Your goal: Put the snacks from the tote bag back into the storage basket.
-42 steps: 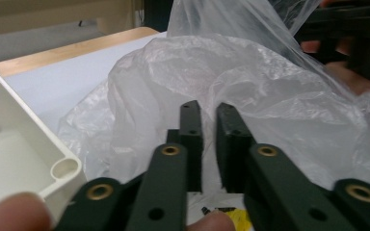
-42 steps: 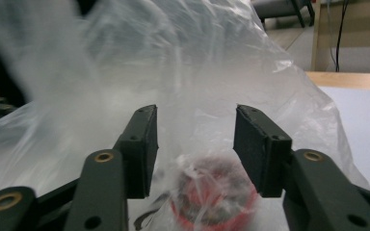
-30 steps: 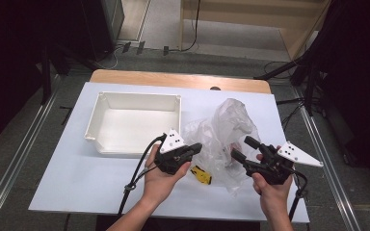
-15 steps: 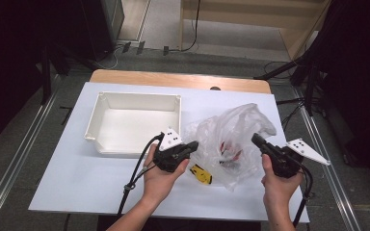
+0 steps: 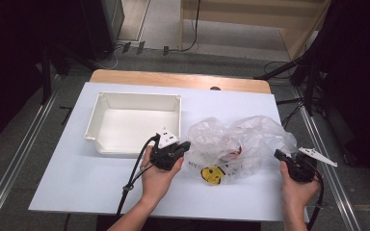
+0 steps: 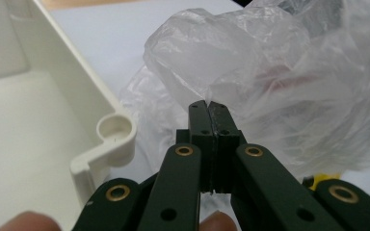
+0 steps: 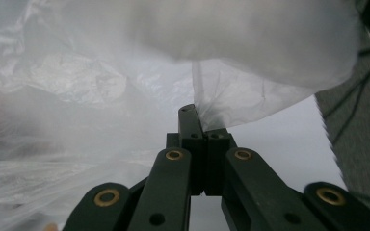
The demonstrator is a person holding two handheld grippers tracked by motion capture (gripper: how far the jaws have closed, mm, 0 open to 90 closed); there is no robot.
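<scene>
A crumpled clear plastic bag (image 5: 243, 139) lies on the white table, right of centre. Something red (image 5: 236, 151) shows dimly inside it, and a yellow item (image 5: 212, 174) sits under its near edge. My left gripper (image 5: 187, 144) is at the bag's left side, shut on a fold of the film (image 6: 279, 72), which rises from between the closed tips (image 6: 208, 106). My right gripper (image 5: 278, 154) is at the bag's right end, its tips (image 7: 195, 115) shut on a corner of the bag (image 7: 250, 38). The film is stretched between the two.
An empty white tray (image 5: 139, 96) stands to the left of the bag, its corner (image 6: 115, 130) close beside my left gripper. The table's right edge (image 5: 289, 144) and the floor lie just past my right gripper. A wooden strip (image 5: 173, 79) borders the far side.
My right hand has swung out to the right and lower, drawing the bag's right end with it. The bag now lies wider and flatter. My left hand has barely shifted.
</scene>
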